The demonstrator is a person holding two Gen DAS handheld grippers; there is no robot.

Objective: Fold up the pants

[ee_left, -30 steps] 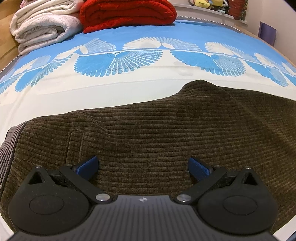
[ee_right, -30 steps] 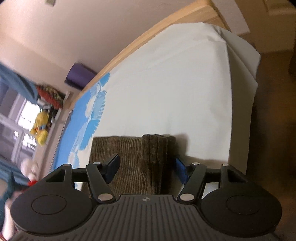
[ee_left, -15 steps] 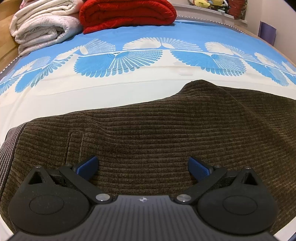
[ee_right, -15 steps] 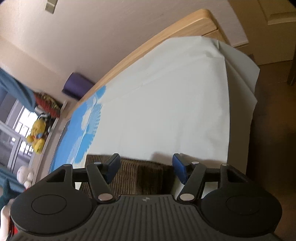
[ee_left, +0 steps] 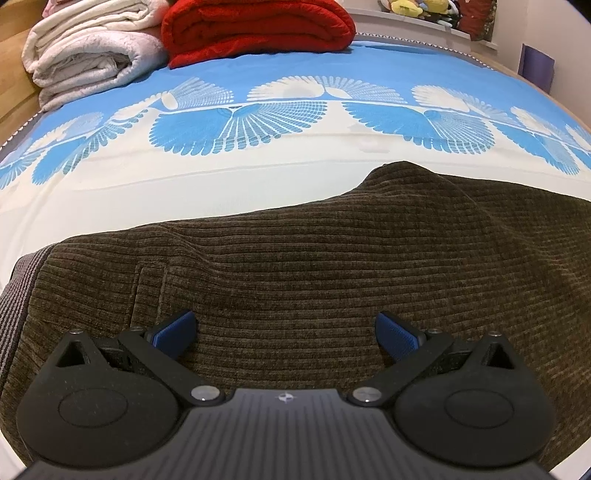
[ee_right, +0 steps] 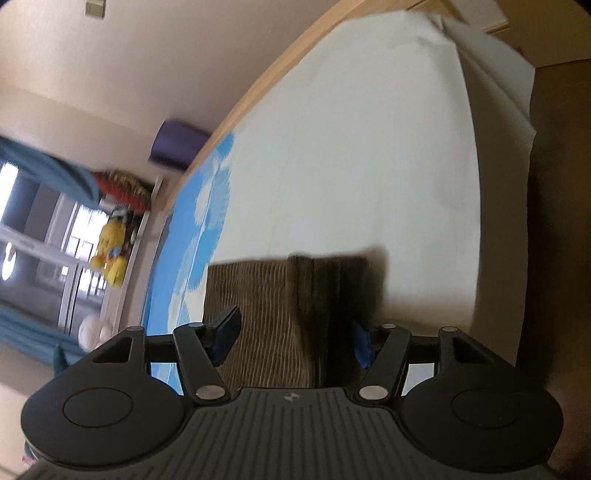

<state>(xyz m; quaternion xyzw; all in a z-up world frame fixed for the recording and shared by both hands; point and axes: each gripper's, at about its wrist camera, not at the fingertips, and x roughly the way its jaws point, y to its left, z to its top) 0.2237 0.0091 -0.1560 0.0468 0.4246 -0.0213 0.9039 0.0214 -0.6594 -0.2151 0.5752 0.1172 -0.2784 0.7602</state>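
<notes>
Left wrist view: the bed [ee_left: 258, 192] fills nearly everything before me, its sheet cream near me and blue with a fan pattern farther off. At its far end lie a folded white blanket [ee_left: 88, 62] and, touching it on the right, a folded red blanket [ee_left: 258, 29]. A purple roll [ee_left: 535, 68] leans by the wall at the right edge. The brown corduroy pants [ee_left: 314, 277] spread across the near part of the sheet, grey waistband at the left, one hump rising toward the middle. My left tongs [ee_left: 284, 332] hover low over that cloth with the blue pads wide apart; whether they touch the fabric I cannot tell. The right wrist view, tilted and blurred, gives what the other does not: the wooden bed frame [ee_right: 280, 70] along a pale wall, the sheet's hanging corner over a dark floor, a window [ee_right: 48, 258] with blue curtains, and a yellow plush toy [ee_right: 109, 254] on the ledge. There the pants [ee_right: 280, 306] show as a narrow folded end reaching up between my right tongs [ee_right: 291, 339], whose pads are closing around a thick fold without yet pressing it on both sides.
</notes>
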